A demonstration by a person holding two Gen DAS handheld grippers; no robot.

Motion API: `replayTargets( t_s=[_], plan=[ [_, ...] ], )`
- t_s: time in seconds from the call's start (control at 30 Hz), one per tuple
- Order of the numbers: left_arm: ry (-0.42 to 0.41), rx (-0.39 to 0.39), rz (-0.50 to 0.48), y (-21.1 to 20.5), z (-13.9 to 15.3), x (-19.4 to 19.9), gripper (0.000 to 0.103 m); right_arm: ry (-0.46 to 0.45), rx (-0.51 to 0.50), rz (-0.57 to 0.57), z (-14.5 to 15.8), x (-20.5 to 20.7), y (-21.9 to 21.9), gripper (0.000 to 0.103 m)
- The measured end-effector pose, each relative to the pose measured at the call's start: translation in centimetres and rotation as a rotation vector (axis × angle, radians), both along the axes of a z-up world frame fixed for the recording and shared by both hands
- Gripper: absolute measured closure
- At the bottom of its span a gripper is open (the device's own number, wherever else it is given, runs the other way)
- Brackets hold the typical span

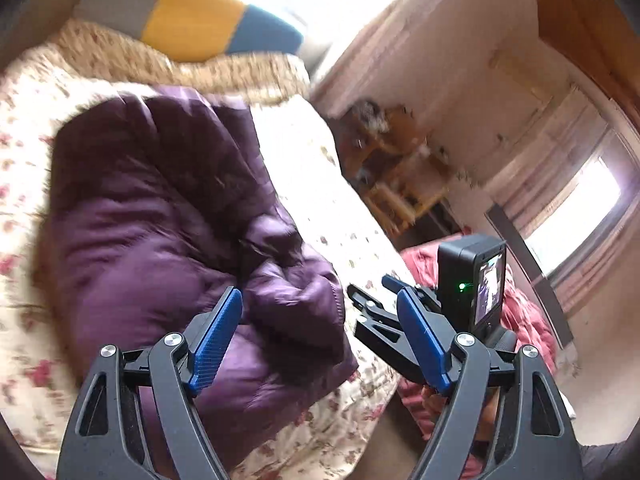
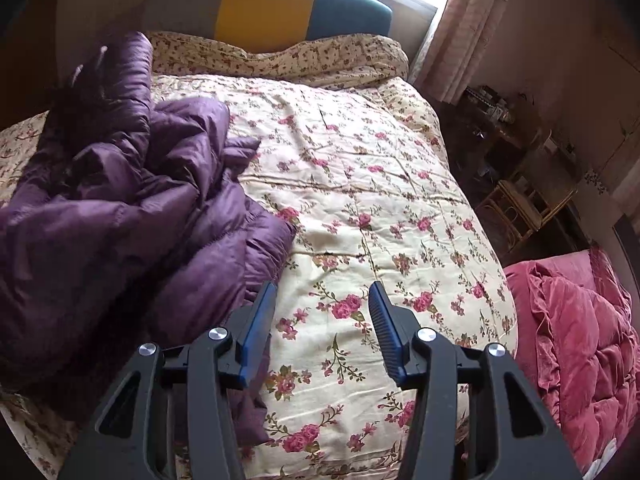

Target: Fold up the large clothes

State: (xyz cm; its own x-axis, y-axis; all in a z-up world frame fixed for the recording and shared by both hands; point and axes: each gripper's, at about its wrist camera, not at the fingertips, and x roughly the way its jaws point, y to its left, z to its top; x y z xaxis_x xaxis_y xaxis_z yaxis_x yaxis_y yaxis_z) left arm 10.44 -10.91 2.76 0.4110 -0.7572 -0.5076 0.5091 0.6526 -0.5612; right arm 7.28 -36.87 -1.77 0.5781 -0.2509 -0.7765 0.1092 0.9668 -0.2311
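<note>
Spread wide at the bottom of the left wrist view, the left tongs (image 1: 318, 304) hold nothing; the purple jacket (image 1: 168, 240) lies bunched just beyond them, filling the middle left of the frame on the flowered bed (image 1: 320, 168). At the lower right of that view the right tongs (image 1: 370, 294) show under a small black camera (image 1: 476, 284), their tips apart. In the right wrist view the right tongs (image 2: 322, 300) are also spread and empty over the bare quilt, with the jacket (image 2: 120, 200) heaped at the left. Farther off, a red quilt (image 2: 580, 352) sits at the lower right, and a grey, yellow and blue headboard (image 2: 264, 8) runs along the top.
</note>
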Motion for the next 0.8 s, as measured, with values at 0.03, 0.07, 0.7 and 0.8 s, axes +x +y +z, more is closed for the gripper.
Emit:
replayTargets(
  t_s=[0.03,0.07,0.7,0.8],
  plan=[
    [-0.011,-0.012,0.020,1.3,0.2,-0.3,0.024,-0.009,0.002,0.008,0.6,-0.1,0.3,0.055],
    [-0.011,-0.009,0.047,2.2,0.1,-0.3,0.024,-0.016,0.003,0.013,1.0,-0.1,0.5,0.055],
    [0.142,0.219,0.313,8.0,-7.3,2.6,0.032,-0.101,0.051,0.173,7.6,-0.5,7.5,0.053],
    [0.157,0.215,0.302,7.6,-7.4,2.8,0.032,-0.084,0.070,0.199,7.5,-0.5,8.4,0.053]
  ],
)
